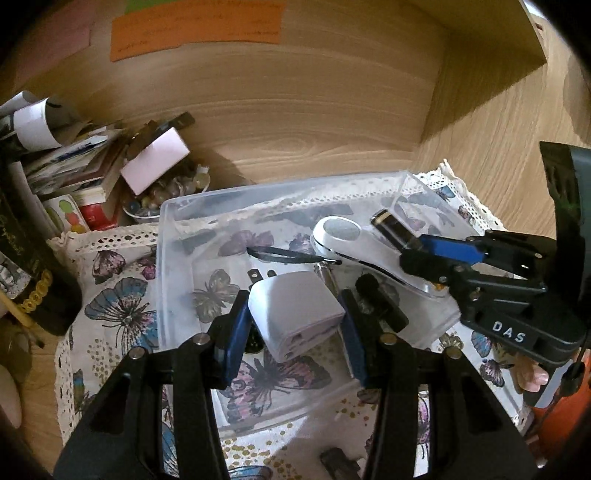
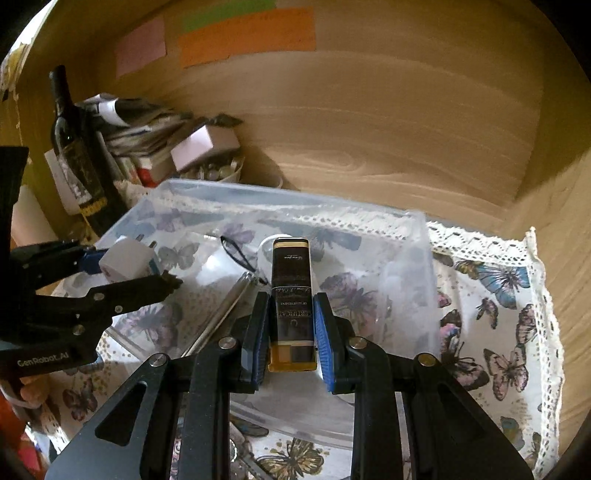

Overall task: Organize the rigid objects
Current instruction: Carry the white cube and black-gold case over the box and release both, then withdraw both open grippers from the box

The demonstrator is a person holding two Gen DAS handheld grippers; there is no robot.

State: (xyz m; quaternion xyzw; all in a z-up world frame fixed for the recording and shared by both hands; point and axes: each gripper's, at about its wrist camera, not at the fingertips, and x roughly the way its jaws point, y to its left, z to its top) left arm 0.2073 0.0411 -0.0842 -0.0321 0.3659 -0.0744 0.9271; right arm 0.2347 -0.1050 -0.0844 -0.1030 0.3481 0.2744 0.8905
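A clear plastic bin (image 1: 162, 258) sits on a butterfly cloth (image 1: 118, 310); its rim also shows in the right wrist view (image 2: 295, 195). My left gripper (image 1: 295, 317) is shut on a white plug adapter (image 1: 295, 314) and holds it over the bin; the adapter also shows in the right wrist view (image 2: 125, 262). My right gripper (image 2: 290, 314) is shut on a dark box with gold ends (image 2: 291, 291), held over the bin; the box also shows in the left wrist view (image 1: 395, 229). In the bin lie a white magnifier (image 1: 343, 236), a black strap (image 1: 288, 254) and a metal pen (image 2: 221, 314).
Wooden shelf walls close the back and right side. At the left stand a dark wine bottle (image 2: 74, 147), stacked papers and books (image 1: 74, 166), a pink box (image 1: 155, 162) and a bowl of small round things (image 1: 173, 192). Coloured paper notes (image 1: 195, 29) hang on the back wall.
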